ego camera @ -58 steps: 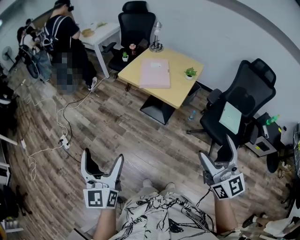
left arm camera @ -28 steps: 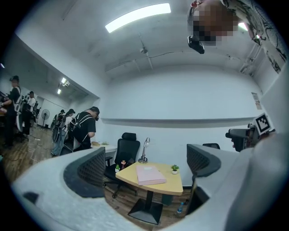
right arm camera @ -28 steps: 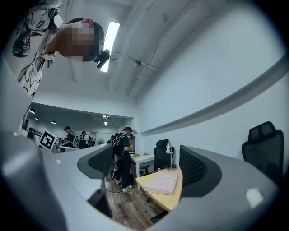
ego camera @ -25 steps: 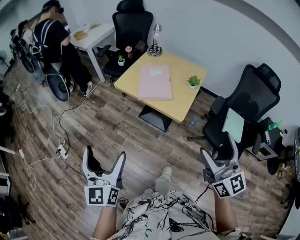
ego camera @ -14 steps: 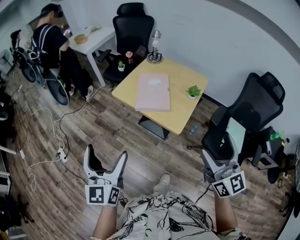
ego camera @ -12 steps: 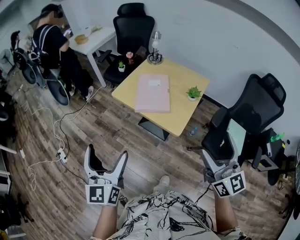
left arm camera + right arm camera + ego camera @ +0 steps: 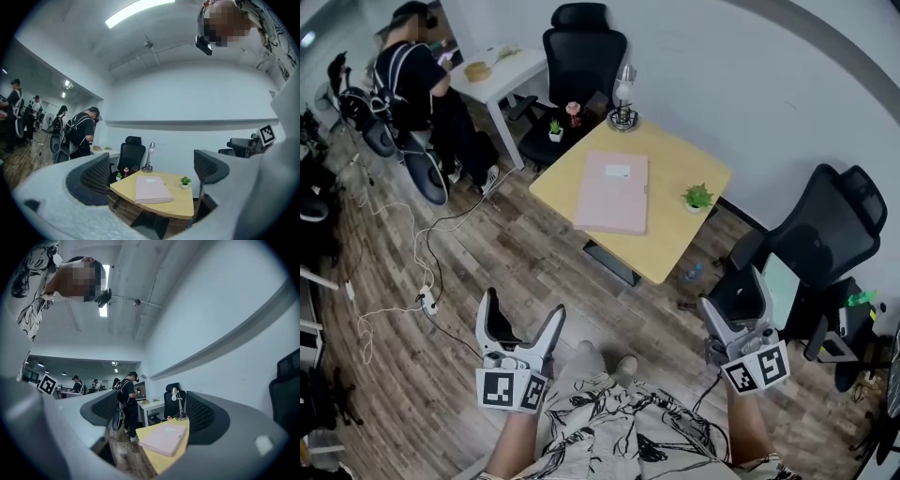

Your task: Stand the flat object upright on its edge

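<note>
On the counter (image 7: 675, 246) the pink flat object (image 7: 614, 192) lies flat on its broad face, its near corner just inside the counter's front edge. Bare counter top lies open between the object's far long edge and the small potted plant (image 7: 697, 198). A desk lamp (image 7: 624, 103) stands at the counter's back corner, apart from the object. Short of the counter's front edge, over bare wooden floor (image 7: 525, 262), the left gripper (image 7: 523, 307) and right gripper (image 7: 731, 295) both hang well apart from the object, jaws spread wide with nothing between them. A black office chair (image 7: 825, 239) stands near the counter's right side, and another (image 7: 581, 56) behind it.
</note>
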A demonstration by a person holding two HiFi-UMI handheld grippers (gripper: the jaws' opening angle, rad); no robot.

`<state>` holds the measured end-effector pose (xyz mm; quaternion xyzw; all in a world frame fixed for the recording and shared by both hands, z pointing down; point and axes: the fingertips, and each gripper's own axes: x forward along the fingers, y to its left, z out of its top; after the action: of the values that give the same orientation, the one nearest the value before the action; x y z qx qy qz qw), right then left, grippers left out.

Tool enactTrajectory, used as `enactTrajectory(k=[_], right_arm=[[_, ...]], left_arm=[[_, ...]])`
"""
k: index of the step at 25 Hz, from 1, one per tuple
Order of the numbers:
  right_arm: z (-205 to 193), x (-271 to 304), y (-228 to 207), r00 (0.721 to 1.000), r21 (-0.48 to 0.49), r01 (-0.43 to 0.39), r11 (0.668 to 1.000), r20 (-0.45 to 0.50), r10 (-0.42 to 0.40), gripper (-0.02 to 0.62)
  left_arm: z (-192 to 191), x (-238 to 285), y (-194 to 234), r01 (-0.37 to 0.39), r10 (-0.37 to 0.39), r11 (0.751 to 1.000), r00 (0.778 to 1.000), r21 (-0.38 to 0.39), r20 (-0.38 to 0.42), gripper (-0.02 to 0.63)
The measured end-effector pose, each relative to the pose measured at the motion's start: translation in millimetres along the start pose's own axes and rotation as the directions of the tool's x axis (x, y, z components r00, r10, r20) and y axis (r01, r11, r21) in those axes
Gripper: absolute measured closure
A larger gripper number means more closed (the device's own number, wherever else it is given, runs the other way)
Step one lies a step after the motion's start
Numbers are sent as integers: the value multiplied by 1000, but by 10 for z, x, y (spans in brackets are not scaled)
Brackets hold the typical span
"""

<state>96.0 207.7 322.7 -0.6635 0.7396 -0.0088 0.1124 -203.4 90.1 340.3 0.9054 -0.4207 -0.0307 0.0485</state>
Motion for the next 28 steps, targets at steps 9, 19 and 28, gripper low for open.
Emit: enactTrajectory(k=[9, 19, 28], right_arm=[[-212, 442, -142, 999, 22, -12, 1000, -41, 13, 141], [-235, 1482, -386, 999, 2, -2, 1000, -32, 2, 143], [-109, 2344, -484, 999, -40, 32, 999, 22, -31, 152]], left_arm=[[-184, 386, 162, 0, -1, 1000, 999, -30, -33, 57], [-60, 1272, 801, -4, 4, 999, 1000, -34, -21, 57], [111, 2051, 1329, 48, -48, 998, 999, -40, 10, 57]])
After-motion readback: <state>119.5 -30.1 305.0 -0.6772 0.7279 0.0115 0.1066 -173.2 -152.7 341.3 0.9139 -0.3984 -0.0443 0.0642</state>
